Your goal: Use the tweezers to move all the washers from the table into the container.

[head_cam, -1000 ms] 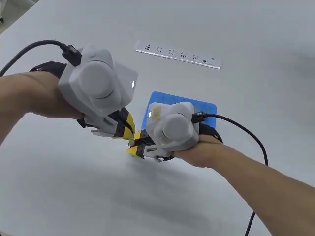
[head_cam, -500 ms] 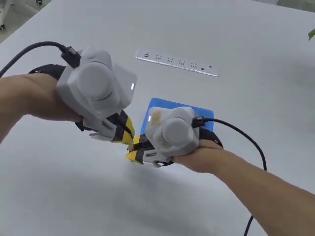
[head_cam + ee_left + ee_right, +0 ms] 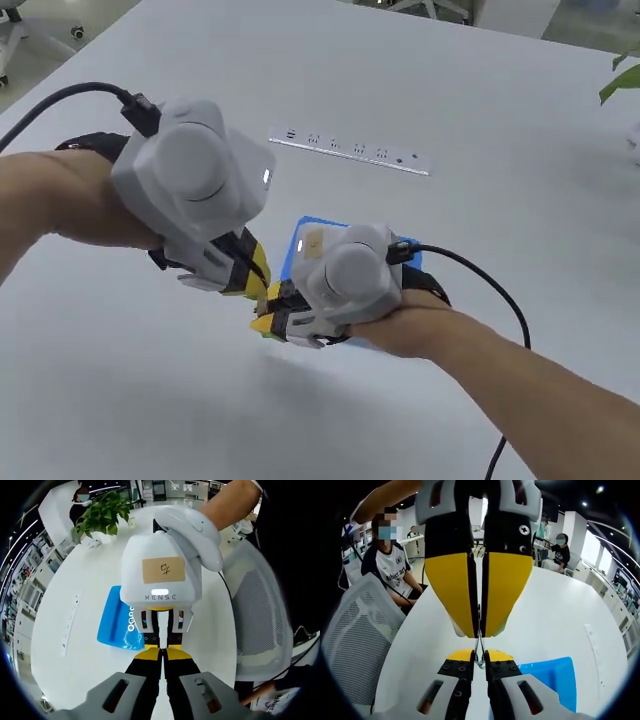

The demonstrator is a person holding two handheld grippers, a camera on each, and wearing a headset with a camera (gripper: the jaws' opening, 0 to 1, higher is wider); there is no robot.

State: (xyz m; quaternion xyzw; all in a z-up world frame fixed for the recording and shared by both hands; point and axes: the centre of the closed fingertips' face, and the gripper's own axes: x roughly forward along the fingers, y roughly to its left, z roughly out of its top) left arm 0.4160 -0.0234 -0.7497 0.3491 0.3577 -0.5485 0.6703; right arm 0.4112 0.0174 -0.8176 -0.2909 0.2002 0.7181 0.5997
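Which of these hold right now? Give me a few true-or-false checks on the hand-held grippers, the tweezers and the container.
1. The left hand-held gripper and the right hand-held gripper meet tip to tip. True.
2. The left hand-held gripper's jaws are spread wide. False: they stand nearly closed, with the thin tweezers between them.
3. The container is red. False: it is blue.
4. The power strip lies on the table, apart from the container. True.
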